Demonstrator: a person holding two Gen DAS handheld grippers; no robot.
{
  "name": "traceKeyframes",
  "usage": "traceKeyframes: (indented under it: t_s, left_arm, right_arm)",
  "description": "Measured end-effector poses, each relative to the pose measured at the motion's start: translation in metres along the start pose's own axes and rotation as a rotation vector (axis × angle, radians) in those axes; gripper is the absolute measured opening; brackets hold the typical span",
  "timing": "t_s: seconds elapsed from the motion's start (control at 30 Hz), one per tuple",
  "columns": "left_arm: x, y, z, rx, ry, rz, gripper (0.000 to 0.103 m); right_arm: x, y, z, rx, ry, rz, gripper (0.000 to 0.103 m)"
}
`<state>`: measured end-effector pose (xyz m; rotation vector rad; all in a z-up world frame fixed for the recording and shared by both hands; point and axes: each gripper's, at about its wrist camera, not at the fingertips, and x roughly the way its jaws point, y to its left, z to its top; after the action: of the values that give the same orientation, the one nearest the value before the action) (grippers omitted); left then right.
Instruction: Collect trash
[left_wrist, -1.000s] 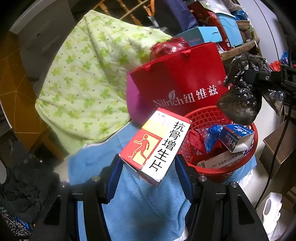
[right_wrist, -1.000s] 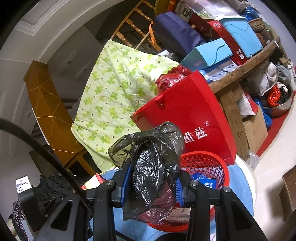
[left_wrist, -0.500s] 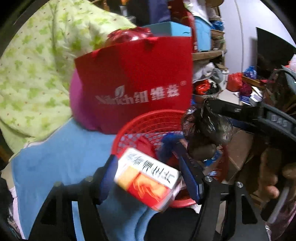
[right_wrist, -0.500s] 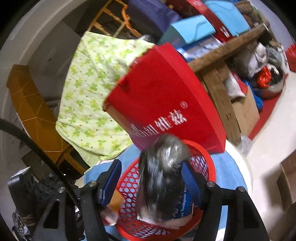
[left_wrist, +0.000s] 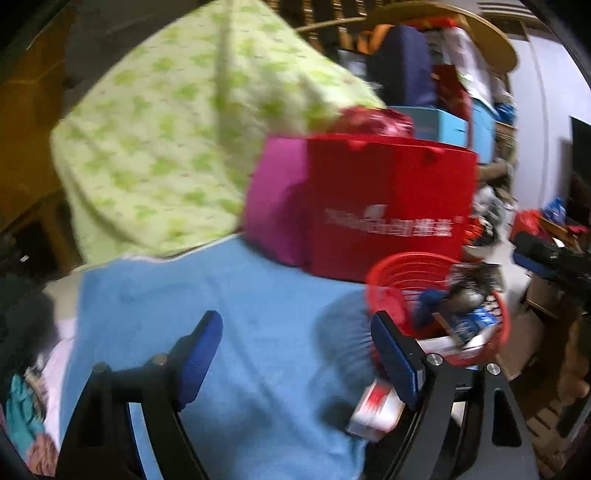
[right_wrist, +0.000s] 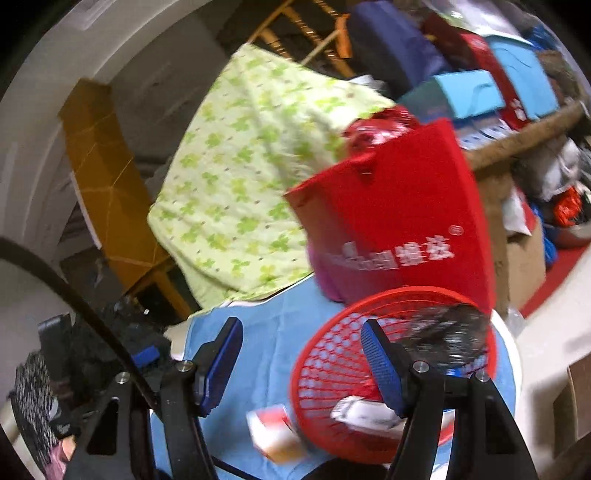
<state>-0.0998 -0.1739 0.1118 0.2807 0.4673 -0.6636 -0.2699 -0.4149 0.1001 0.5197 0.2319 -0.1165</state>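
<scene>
Two fisheye views look along hand-held grippers over a table draped in a blue cloth (left_wrist: 229, 295). In the left wrist view, the left gripper (left_wrist: 295, 354) has its blue-padded jaws spread wide with nothing between them; they have just been opening. A red-and-white box (left_wrist: 375, 410), blurred, lies on the cloth at about five o'clock, just outside the right jaw and beside the foot of a red mesh basket (left_wrist: 399, 273). The basket sits at about four o'clock and holds a black plastic bag (left_wrist: 476, 280), a blue carton and other packets too blurred to tell apart. Behind the basket, at two o'clock, stands a red paper bag (left_wrist: 391, 199) with white lettering, a pink bag (left_wrist: 277, 199) touching its left side. A green-flowered quilt (left_wrist: 177, 140) fills the ten-to-twelve o'clock area. At three o'clock the dark tip of the other gripper shows. In the right wrist view, the right gripper (right_wrist: 301, 363) also stands spread and empty, its jaws having opened within the last second. The basket (right_wrist: 332, 362) lies at four o'clock, partly behind the right jaw, with the black bag (right_wrist: 447, 336) resting inside near its far rim. The box (right_wrist: 275, 435) lies on the cloth (right_wrist: 273, 332) at six o'clock, against the basket's outer wall. The red bag (right_wrist: 399, 221) rises at two o'clock, the quilt (right_wrist: 240, 177) at eleven.
</scene>
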Motion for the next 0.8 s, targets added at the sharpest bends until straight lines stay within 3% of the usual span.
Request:
traceKeyframes:
  t_s: [0.17,0.37,0.5,0.8]
  left_arm:
    - [-0.013,0.032,-0.023,-0.068,0.025,0.054,0.085]
    - [-0.018,0.048,-0.045,-0.134,0.069,0.057,0.086]
    - [-0.038,0.049,-0.046,-0.187,0.054,0.058,0.086]
    - [-0.087,0.043,-0.049,-0.164,0.026,0.173,0.087]
  right_arm:
    - [0.010,0.037,-0.006,-0.068,0.018,0.019,0.071]
    - [0.012,0.069,-0.016,-0.152,0.040,0.000,0.071]
    - [0.009,0.078,-0.017,-0.158,0.059,0.025,0.071]
    - [-0.009,0.123,-0.040,-0.321,0.083,0.003,0.071]
